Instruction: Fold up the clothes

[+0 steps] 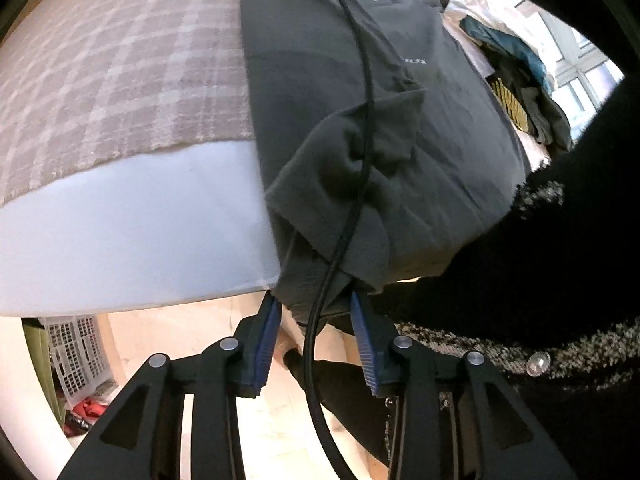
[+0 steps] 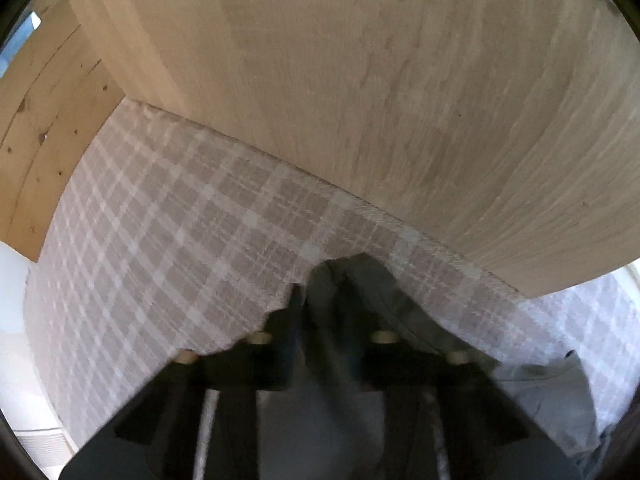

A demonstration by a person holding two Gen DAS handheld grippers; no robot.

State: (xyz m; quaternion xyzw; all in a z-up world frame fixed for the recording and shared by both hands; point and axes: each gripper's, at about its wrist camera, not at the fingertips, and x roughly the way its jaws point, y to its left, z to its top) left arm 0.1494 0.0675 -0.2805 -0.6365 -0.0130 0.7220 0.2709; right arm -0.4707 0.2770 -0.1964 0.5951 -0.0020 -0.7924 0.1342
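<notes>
Right gripper (image 2: 320, 300) fingers (image 2: 294, 320) motion-blurred.

White mattress (image 1: 132, 248), plaid sheet (image 1: 120, 72) on top, dark tee (image 1: 320, 80) over edge

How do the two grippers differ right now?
The left gripper is sharp, its blue fingers apart at the hem of the dark shirt hanging off the bed edge. The right gripper is blurred, with grey cloth between its fingers over the plaid cover. Both are black.
</notes>
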